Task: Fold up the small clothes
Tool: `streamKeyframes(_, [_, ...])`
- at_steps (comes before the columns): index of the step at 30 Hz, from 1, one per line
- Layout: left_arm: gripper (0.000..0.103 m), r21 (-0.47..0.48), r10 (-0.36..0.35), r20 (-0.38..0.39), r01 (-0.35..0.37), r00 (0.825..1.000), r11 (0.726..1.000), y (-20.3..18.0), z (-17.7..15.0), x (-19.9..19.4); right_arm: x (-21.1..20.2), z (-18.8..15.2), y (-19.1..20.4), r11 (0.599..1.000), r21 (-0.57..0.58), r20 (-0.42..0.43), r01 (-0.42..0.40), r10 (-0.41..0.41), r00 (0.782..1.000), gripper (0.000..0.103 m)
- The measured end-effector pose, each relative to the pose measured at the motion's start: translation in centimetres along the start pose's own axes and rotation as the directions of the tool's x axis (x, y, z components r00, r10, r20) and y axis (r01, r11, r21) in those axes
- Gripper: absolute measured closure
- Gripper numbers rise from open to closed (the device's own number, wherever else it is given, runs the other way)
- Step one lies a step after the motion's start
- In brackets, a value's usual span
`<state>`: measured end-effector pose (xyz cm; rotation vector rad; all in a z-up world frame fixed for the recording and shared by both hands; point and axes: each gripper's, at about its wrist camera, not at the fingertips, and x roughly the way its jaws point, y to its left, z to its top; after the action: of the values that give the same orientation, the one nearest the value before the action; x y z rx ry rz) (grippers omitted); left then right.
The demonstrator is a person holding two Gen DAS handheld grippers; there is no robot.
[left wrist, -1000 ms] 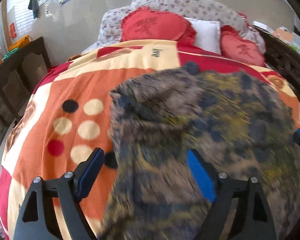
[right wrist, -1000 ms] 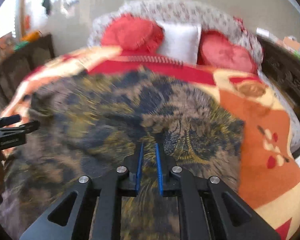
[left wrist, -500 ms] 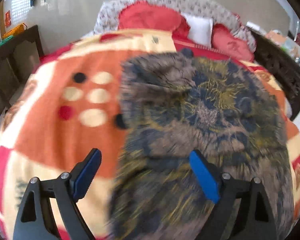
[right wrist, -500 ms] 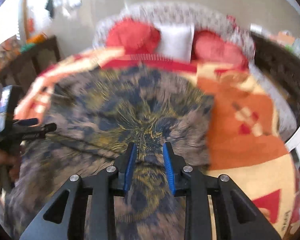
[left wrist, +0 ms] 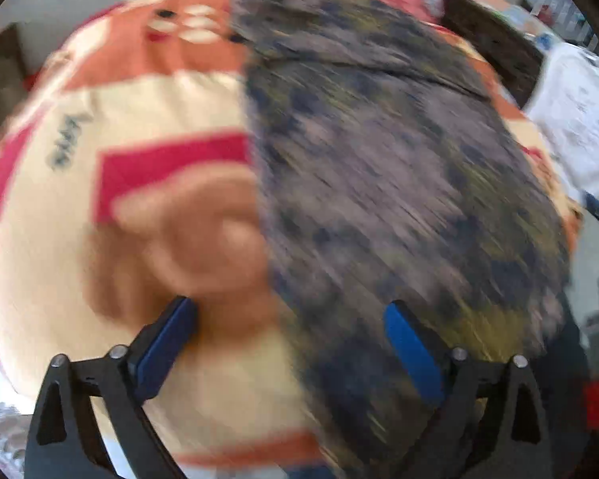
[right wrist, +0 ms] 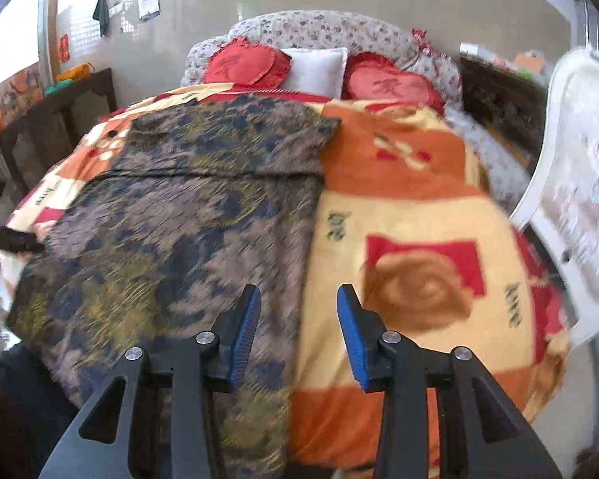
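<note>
Orange-and-cream blanket (right wrist: 411,207) covers the bed, giving a flat folding surface. Brown patterned garment (right wrist: 187,215) lies spread across its left half. Left gripper (left wrist: 289,343) jaws opening wide, right gripper (right wrist: 297,333) jaws opening too, nothing between either pair.

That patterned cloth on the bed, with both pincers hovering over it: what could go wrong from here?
1. The patterned garment lies flat on the fleece blanket; a low pinch could grab both layers.
2. Both grippers are empty, jaws opening: the right gripper straddles the garment's right edge, the left gripper its left edge. An uneven grab could skew the fold.
3. The left view is badly blurred, so aim may suffer.
</note>
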<state>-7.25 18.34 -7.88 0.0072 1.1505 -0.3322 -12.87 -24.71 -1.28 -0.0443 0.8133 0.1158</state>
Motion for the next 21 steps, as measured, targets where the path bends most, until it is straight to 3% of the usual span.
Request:
streamKeyframes(2, [0.003, 0.023, -0.082, 0.006, 0.082, 0.997, 0.996, -0.9, -1.4, -0.5, 0.0, -0.8, 0.2, 1.000, 0.018, -0.014, -0.003, 0.004, 1.000, 0.077])
streamKeyframes(4, [0.003, -0.021, -0.192, 0.035, 0.193, 0.981, 0.981, -0.4, -2.1, -0.9, -0.2, -1.5, 0.2, 1.000, 0.025, -0.015, -0.002, 0.003, 1.000, 0.077])
streamKeyframes(5, [0.003, -0.060, -0.257, 0.054, 0.260, 0.965, 0.964, -0.1, -2.3, -1.1, -0.2, -1.7, 0.3, 1.000, 0.030, -0.016, -0.003, 0.003, 1.000, 0.077])
streamKeyframes(7, [0.004, -0.122, -0.401, 0.077, 0.408, 0.913, 0.905, 0.6, -2.7, -1.1, -0.6, -1.8, 0.3, 0.999, 0.038, -0.007, -0.011, 0.011, 1.000, 0.077])
streamKeyframes(8, [0.004, -0.134, -0.435, 0.079, 0.442, 0.897, 0.887, 0.6, -2.9, -0.9, -0.8, -1.9, 0.3, 0.999, 0.045, -0.002, -0.014, 0.014, 1.000, 0.077])
streamKeyframes(12, [0.008, -0.140, -0.452, 0.089, 0.461, 0.887, 0.876, 0.1, -3.6, -1.2, -1.7, -2.4, 0.1, 0.998, 0.056, 0.016, -0.012, 0.011, 1.000, 0.077])
streamKeyframes(15, [0.021, -0.172, -0.478, 0.092, 0.487, 0.874, 0.857, 0.6, -3.8, -1.4, -2.0, -3.3, -0.3, 0.998, 0.059, 0.003, -0.011, 0.011, 1.000, 0.077])
streamKeyframes(17, [0.028, -0.173, -0.464, 0.086, 0.472, 0.882, 0.865, 1.2, -3.5, -1.1, -2.2, -4.1, -0.8, 0.997, 0.074, -0.016, -0.007, 0.008, 1.000, 0.077])
streamKeyframes(19, [0.047, -0.181, -0.414, 0.086, 0.423, 0.906, 0.888, 1.8, -3.4, -1.0, -2.2, -5.0, -1.4, 0.994, 0.106, -0.036, -0.014, 0.018, 0.999, 0.077])
streamKeyframes(21, [0.047, -0.208, -0.406, 0.105, 0.420, 0.908, 0.884, 2.2, -3.3, -0.8, -2.3, -6.2, -2.1, 0.990, 0.139, -0.062, -0.016, 0.025, 0.998, 0.077])
